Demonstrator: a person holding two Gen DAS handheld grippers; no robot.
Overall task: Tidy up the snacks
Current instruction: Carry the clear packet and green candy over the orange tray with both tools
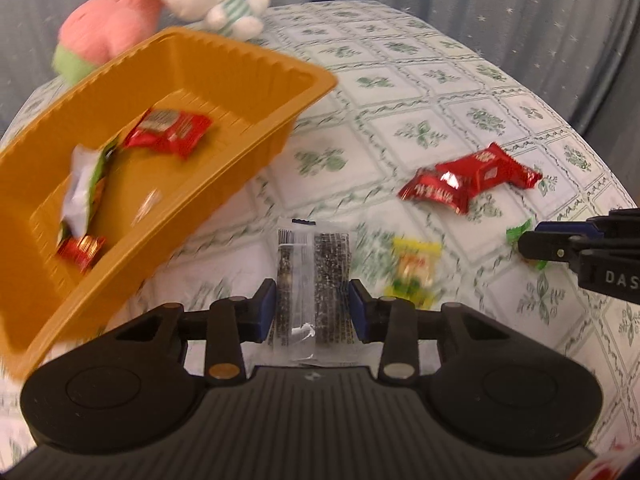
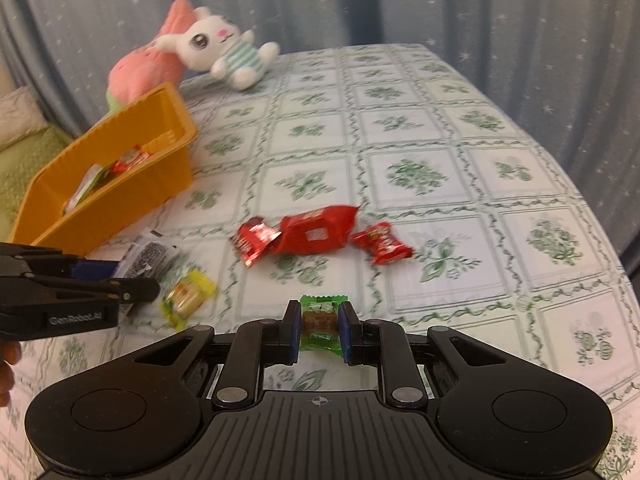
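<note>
Snacks [image 1: 468,180] lie scattered on the surface [image 1: 420,92] beside the tray [image 1: 224,64]; light, crinkly, slippery wrappers best pinched mid-body. The left claw [image 1: 313,310] brackets a clear sesame bar [image 1: 312,280], pads apparently touching; the right claw [image 2: 319,330] clamps a green candy [image 2: 319,326].

So the right gripper [image 2: 319,330] has its jaws clamped on a little green-wrapped candy [image 2: 319,322], near the table's [image 2: 460,128] front edge. The left gripper [image 2: 138,286] pokes in at the left over a clear dark snack packet [image 2: 150,256], with a yellow candy [image 2: 188,296] just beside it. Three red packets [image 2: 312,234] sit mid-table. The orange tray [image 2: 116,196] with a few snacks is at the left edge, and plush toys [image 2: 216,52] are at the far-left corner.
</note>
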